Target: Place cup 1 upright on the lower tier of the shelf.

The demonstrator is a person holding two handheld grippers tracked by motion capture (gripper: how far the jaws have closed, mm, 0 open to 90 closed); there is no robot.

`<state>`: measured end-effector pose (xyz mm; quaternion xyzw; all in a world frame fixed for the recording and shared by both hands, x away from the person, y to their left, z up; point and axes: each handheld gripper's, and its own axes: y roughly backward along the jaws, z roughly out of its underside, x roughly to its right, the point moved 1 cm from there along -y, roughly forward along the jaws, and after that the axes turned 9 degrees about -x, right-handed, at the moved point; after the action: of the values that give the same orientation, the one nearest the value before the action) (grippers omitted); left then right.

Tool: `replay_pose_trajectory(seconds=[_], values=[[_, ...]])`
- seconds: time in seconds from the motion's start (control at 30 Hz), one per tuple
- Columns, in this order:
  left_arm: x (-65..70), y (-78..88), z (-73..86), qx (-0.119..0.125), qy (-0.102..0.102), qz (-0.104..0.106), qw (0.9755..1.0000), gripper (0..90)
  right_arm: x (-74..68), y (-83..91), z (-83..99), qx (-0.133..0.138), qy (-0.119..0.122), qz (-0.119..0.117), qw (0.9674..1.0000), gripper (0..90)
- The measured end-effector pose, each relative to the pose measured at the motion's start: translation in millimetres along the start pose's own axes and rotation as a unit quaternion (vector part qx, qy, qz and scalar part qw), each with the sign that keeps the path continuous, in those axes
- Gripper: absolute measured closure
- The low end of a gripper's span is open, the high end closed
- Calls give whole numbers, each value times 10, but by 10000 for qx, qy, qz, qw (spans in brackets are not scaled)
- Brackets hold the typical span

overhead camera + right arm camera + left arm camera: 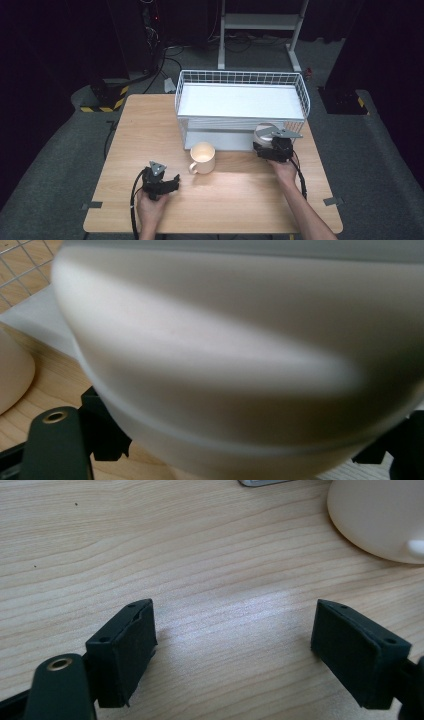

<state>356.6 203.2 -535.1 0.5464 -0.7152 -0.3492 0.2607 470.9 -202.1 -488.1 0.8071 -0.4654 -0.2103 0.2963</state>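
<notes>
A cream mug (202, 157) stands mid-table with its handle toward the left; its side is in the left gripper view (380, 515) and the right gripper view (12, 370). My left gripper (175, 181) rests low over the wood left of the mug, open, with bare table between its jaws (232, 630). My right gripper (266, 141) is at the front right of the rack's lower shelf (220, 137). A white cup (262, 131) sits between its jaws (240, 452), whose pads are hidden behind the cup's wall (225, 355).
A white two-tier wire rack (240, 77) stands at the back of the wooden table (240, 200). Its wire mesh (20, 260) and white liner (35, 315) lie behind the cup. Cables and a metal stand are on the floor beyond.
</notes>
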Motion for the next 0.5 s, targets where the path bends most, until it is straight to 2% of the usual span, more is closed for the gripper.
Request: replay_pose_trajectory(seconds=[0.17,0.27,0.5], values=[[0,0,0,1,2,1,10000,183,-16,-28,-2,56,39,91,9999,186],[-1,0,0,1,3,2,10000,183,-24,-39,0,60,158,146,9998,186],[-1,1,0,-2,4,8,10000,184,-33,-64,0,107,157,231,9996,187]])
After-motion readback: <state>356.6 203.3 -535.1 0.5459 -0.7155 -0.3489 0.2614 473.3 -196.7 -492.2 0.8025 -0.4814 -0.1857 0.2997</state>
